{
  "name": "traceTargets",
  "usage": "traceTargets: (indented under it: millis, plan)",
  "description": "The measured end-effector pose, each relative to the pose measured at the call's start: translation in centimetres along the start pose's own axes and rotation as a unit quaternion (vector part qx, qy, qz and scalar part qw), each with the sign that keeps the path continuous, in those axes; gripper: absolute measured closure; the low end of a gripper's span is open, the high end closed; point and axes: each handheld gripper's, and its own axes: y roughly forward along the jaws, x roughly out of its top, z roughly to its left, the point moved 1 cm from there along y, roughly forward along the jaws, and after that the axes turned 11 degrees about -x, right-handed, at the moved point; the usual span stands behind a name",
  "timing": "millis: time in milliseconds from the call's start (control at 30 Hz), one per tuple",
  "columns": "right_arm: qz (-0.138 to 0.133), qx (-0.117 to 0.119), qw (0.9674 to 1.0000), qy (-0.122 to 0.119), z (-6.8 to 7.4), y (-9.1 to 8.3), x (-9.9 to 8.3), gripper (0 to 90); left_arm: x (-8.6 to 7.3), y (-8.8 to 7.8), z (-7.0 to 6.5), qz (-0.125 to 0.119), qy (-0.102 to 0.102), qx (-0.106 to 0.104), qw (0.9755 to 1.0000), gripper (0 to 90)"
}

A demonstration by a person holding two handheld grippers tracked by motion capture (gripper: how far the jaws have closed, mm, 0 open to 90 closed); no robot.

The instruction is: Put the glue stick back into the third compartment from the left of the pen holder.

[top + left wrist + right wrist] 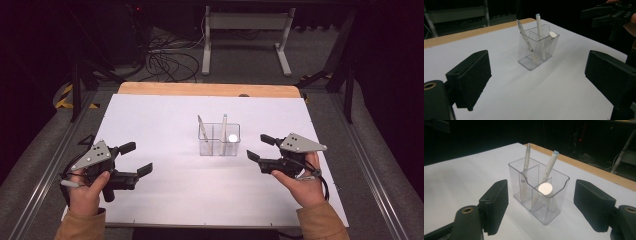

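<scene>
Found no readable text, label, brand, number or sign anywhere. Saw only blank surfaces on the clear divided pen holder (541, 195), both pens, the round white cap (545, 189) and the white table sheet (165, 125).

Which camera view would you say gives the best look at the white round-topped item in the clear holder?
The right gripper view: the white round-topped item sits close and faces the camera, in the holder's near compartment. The left gripper view shows it edge-on at the far end; the high view shows a small bright dot.
</scene>
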Motion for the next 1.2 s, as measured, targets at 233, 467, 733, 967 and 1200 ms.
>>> traceTargets:
  millis: [233, 467, 733, 967, 1200]
  plan:
    - [0.010, -0.003, 0.9999, 0.013, -0.3, -0.1, -2.2, 30.3, -0.1, 0.0, 0.0, 0.001, 0.005, -0.001, 1.0000, 7.3]
    - [0.019, -0.010, 0.9992, 0.034, -0.9, -0.3, -4.6, 30.6, -0.3, 0.2, 0.0, 0.010, 0.010, -0.008, 0.9999, 7.3]
    - [0.019, -0.011, 0.9989, 0.041, -1.4, -1.2, -6.6, 30.6, -0.8, 0.5, 0.3, 0.019, 0.026, -0.004, 0.9995, 7.3]
    - [0.047, -0.020, 0.9982, 0.031, -1.3, -1.1, -7.7, 28.5, -1.1, 0.6, 0.2, 0.016, 0.022, -0.013, 0.9996, 7.5]
    - [0.042, -0.014, 0.9977, 0.051, -1.5, -1.2, -7.7, 27.4, -1.4, 0.5, 0.3, 0.026, 0.021, -0.009, 0.9994, 7.5]
